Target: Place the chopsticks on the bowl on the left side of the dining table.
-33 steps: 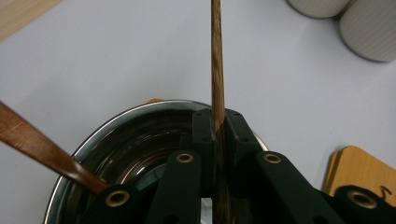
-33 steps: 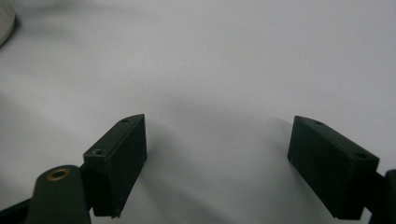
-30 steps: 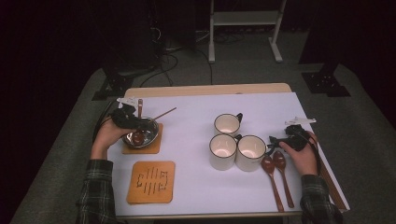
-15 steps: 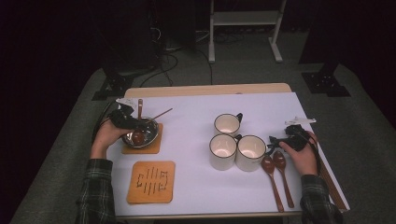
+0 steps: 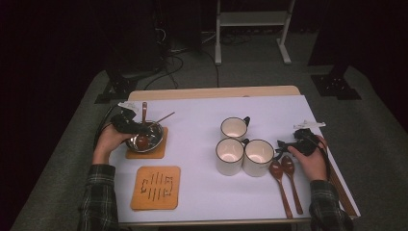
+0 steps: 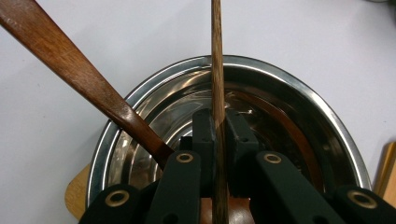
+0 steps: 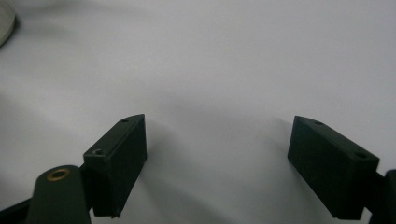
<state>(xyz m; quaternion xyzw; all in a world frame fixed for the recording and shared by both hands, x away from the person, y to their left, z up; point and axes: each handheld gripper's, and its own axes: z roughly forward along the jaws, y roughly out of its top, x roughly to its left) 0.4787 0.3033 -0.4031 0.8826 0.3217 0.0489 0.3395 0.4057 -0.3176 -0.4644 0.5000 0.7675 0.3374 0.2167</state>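
A steel bowl [image 5: 150, 139] [image 6: 280, 107] sits on an orange coaster [image 5: 156, 151] at the table's left. My left gripper [image 5: 136, 130] [image 6: 217, 122] reaches over the bowl's rim, shut on a thin wooden handle [image 6: 216, 56] [image 5: 163, 118] that runs on past the far rim. A broader wooden spoon [image 6: 70, 70] [image 5: 144, 113] leans in the bowl beside the jaws. At the right, my right gripper [image 5: 283, 144] [image 7: 215, 163] lies low on the white table [image 7: 210, 60], open, with nothing between its fingers.
Three white mugs [image 5: 243, 154] stand in a cluster mid-table, just left of the right gripper. Two wooden spoons [image 5: 284, 178] lie near the front right. A second orange coaster [image 5: 155, 187] with a dark pattern lies in front of the bowl.
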